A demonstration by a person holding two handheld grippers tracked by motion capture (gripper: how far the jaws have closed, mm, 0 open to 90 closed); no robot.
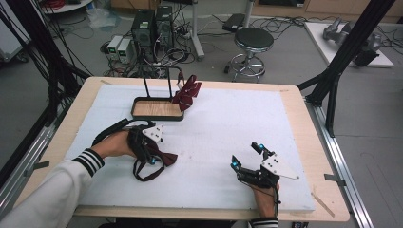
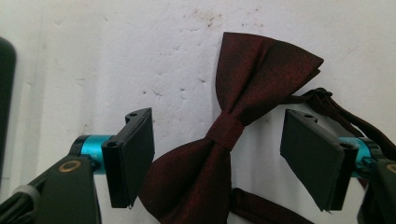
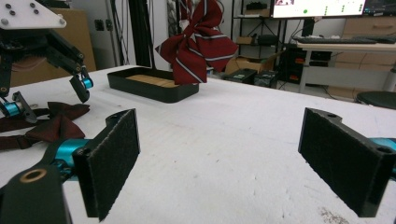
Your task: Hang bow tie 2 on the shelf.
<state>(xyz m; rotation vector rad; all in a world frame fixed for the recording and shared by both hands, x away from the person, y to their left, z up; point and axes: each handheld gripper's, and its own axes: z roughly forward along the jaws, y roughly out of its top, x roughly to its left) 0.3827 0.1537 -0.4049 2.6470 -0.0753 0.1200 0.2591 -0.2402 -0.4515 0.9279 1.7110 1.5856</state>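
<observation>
We see a dark red bow tie [image 2: 224, 154] lying flat between the spread jaws of our left tool [image 2: 217, 158], seemingly untouched. Our right tool [image 1: 248, 158], jaws apart and empty, hovers well aside over the bench [image 1: 228, 133].

A light wooden table [image 1: 294, 102] is carrying a white foam sheet [image 1: 228, 128] covering most of its top. Lying on the sheet are a dark red satin bow tie [image 1: 159, 161] at near left and a black-rimmed, wood-floored tray [image 1: 158, 109] at far left.
</observation>
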